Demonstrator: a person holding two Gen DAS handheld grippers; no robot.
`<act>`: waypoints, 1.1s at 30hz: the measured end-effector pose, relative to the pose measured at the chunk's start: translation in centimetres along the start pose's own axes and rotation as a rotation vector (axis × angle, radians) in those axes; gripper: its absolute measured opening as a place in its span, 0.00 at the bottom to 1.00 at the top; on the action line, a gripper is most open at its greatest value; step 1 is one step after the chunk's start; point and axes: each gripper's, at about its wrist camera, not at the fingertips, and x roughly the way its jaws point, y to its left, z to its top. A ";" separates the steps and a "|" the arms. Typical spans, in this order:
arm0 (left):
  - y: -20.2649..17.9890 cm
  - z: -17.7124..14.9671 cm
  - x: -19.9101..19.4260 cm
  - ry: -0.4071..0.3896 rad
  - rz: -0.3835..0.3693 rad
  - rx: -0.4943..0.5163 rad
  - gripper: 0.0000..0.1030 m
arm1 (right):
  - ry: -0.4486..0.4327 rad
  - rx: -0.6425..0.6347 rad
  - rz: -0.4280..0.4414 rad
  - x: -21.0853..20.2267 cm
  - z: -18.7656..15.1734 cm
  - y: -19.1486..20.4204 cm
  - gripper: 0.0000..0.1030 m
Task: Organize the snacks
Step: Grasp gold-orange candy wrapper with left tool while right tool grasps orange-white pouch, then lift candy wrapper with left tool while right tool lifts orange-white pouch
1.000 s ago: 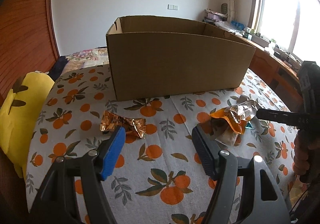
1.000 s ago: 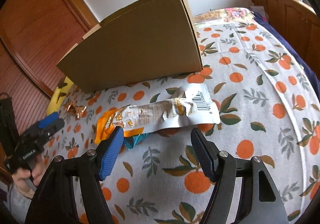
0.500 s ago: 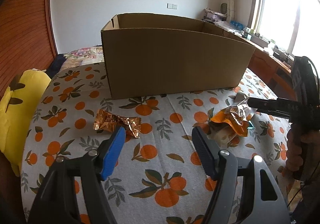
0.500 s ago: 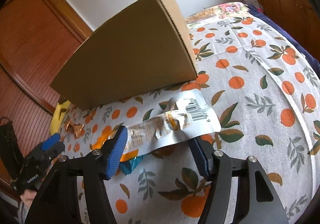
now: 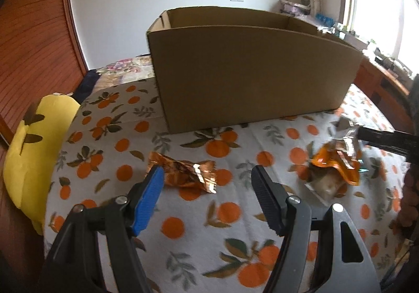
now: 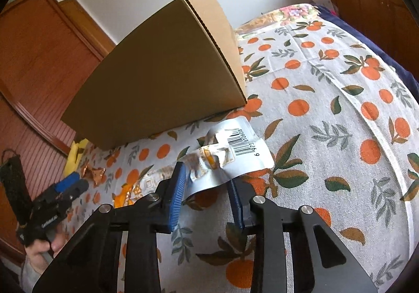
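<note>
A silver and orange snack packet (image 6: 241, 151) lies on the orange-print cloth in front of the open cardboard box (image 6: 162, 78). My right gripper (image 6: 207, 188) is closing on the packet's near end, which buckles between the two pads. In the left wrist view the same packet (image 5: 335, 162) sits at the right with the right gripper (image 5: 361, 133) at it. A crumpled gold candy wrapper (image 5: 183, 175) lies just beyond my left gripper (image 5: 207, 188), which stands open with nothing between its fingers. The box (image 5: 248, 83) stands behind both snacks.
A yellow cushion (image 5: 34, 141) rests at the table's left edge against a wooden wall. The cloth-covered tabletop (image 5: 209, 240) curves away at front and right. A window and a cluttered wooden sideboard (image 5: 379, 65) stand far right. A person's hand (image 6: 39, 248) holds the left gripper.
The right jaws have drawn in from wide apart to pinch the packet's end, which has bent upward. The left gripper has edged closer to the gold wrapper, its jaws unchanged.
</note>
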 end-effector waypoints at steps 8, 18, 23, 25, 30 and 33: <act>1.5 0.4 2.4 0.046 0.019 -0.033 0.68 | -0.012 -0.040 -0.019 0.1 -0.3 0.7 0.30; 2.1 0.7 3.9 0.075 0.015 -0.074 0.68 | -0.016 -0.058 -0.022 0.2 -0.5 1.0 0.30; 2.0 0.7 3.8 0.063 0.020 -0.080 0.52 | -0.017 -0.061 -0.024 0.2 -0.5 0.9 0.30; 1.8 0.6 3.6 0.063 0.020 -0.070 0.43 | -0.019 -0.063 -0.025 0.1 -0.5 0.9 0.30; 1.4 0.0 2.4 0.052 -0.002 -0.056 0.22 | -0.021 -0.064 -0.021 0.1 -0.5 1.0 0.29; 1.1 -0.4 1.6 0.053 -0.019 -0.059 0.18 | -0.021 -0.056 -0.013 0.1 -0.5 0.8 0.28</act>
